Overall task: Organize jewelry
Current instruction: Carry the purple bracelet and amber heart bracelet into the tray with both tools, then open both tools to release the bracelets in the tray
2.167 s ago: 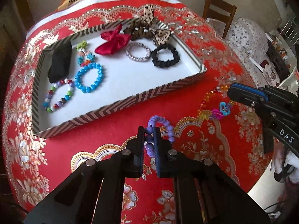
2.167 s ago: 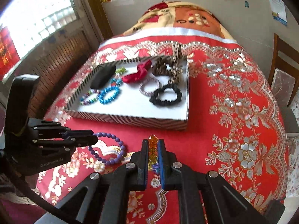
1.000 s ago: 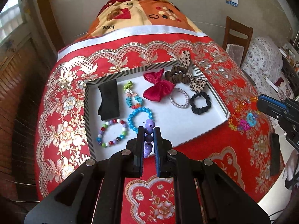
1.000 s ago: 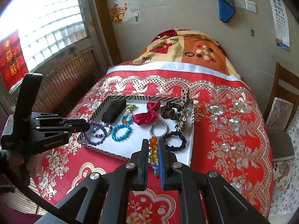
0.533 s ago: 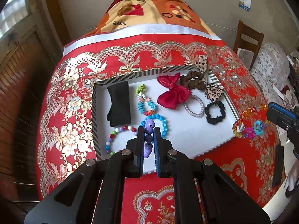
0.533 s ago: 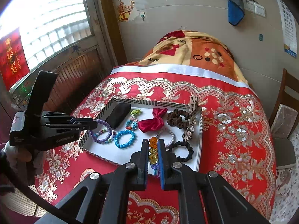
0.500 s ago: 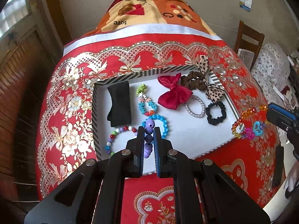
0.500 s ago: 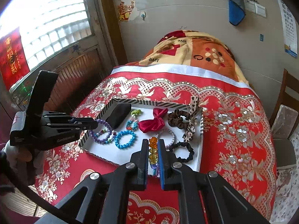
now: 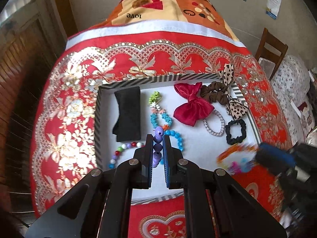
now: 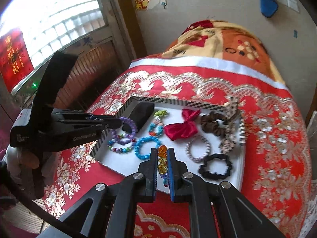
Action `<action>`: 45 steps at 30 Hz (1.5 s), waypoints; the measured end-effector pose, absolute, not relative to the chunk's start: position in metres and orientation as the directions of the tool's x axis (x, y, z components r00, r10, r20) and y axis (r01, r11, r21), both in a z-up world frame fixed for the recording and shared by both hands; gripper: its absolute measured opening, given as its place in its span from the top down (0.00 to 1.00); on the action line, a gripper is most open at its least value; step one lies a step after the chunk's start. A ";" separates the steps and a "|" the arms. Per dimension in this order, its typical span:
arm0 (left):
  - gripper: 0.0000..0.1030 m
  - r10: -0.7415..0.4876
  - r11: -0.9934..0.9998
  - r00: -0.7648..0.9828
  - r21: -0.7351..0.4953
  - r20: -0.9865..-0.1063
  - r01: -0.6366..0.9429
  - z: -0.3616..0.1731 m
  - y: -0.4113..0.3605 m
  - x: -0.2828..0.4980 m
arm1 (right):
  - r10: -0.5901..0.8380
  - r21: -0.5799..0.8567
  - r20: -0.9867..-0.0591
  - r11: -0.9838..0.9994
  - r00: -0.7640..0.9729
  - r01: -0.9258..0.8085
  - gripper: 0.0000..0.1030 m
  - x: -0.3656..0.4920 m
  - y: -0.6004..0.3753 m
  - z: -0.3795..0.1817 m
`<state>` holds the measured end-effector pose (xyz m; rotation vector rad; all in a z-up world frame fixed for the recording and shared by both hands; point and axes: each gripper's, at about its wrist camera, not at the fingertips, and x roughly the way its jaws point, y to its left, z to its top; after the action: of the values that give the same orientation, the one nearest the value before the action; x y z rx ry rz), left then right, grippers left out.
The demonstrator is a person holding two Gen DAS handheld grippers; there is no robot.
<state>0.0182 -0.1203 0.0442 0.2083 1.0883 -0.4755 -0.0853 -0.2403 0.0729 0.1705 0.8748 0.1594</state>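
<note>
My left gripper [image 9: 158, 138] is shut on a purple bead bracelet [image 9: 158, 146] and holds it above the left part of the white striped tray [image 9: 126, 83]. The purple bracelet also shows in the right wrist view [image 10: 128, 128], hanging from the left gripper [image 10: 118, 123]. My right gripper [image 10: 162, 152] is shut on an orange and yellow crystal bracelet [image 10: 162, 158] over the tray's front part. In the left wrist view it [image 9: 265, 154] is blurred at the tray's right front corner, with the crystal bracelet [image 9: 233, 156] hanging from it.
The tray holds a black pouch [image 9: 127, 113], a red bow [image 9: 191, 107], a leopard scrunchie [image 9: 221, 95], a silver bracelet [image 9: 215, 125], a black scrunchie [image 9: 235, 131], a blue bead bracelet [image 10: 146, 146] and a multicoloured one [image 10: 118, 146]. A wooden chair [image 9: 271, 49] stands at the right.
Both grippers have moved forward over the tray with their bracelets. The right gripper has swung in from the right and is blurred with motion.
</note>
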 end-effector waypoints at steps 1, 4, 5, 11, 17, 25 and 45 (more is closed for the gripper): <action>0.92 -0.274 0.881 0.366 -0.079 -0.889 0.467 0.042 -0.123 0.020 | 0.221 0.225 -0.751 0.972 0.623 -0.074 0.92 -0.081 -0.238 0.069; 0.92 -0.301 0.878 0.335 -0.122 -0.893 0.464 0.036 -0.132 0.025 | 0.249 0.257 -0.763 0.964 0.597 -0.072 0.92 -0.070 -0.237 0.056; 0.92 -0.314 0.875 0.323 -0.140 -0.893 0.463 0.033 -0.134 0.027 | 0.250 0.264 -0.769 0.962 0.589 -0.065 0.92 -0.068 -0.239 0.051; 0.92 -0.310 0.889 0.280 -0.172 -0.908 0.425 0.009 -0.139 0.041 | 0.202 0.266 -0.828 0.963 0.523 0.049 0.92 -0.055 -0.269 0.011; 0.92 -0.255 0.910 0.269 -0.137 -0.929 0.391 -0.012 -0.127 0.052 | 0.194 0.273 -0.851 0.957 0.488 0.095 0.92 -0.054 -0.286 -0.010; 0.92 -0.232 0.915 0.275 -0.113 -0.933 0.387 -0.019 -0.123 0.055 | 0.199 0.254 -0.862 0.966 0.466 0.057 0.92 -0.039 -0.272 -0.018; 0.92 -0.188 0.926 0.323 -0.057 -0.928 0.373 -0.020 -0.126 0.053 | 0.171 0.217 -0.872 0.975 0.459 0.049 0.92 -0.026 -0.267 -0.028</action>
<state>0.0530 -0.1255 -0.0204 0.1781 1.1875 -0.3701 -0.0260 -0.2668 -0.0281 0.2234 1.0944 0.0760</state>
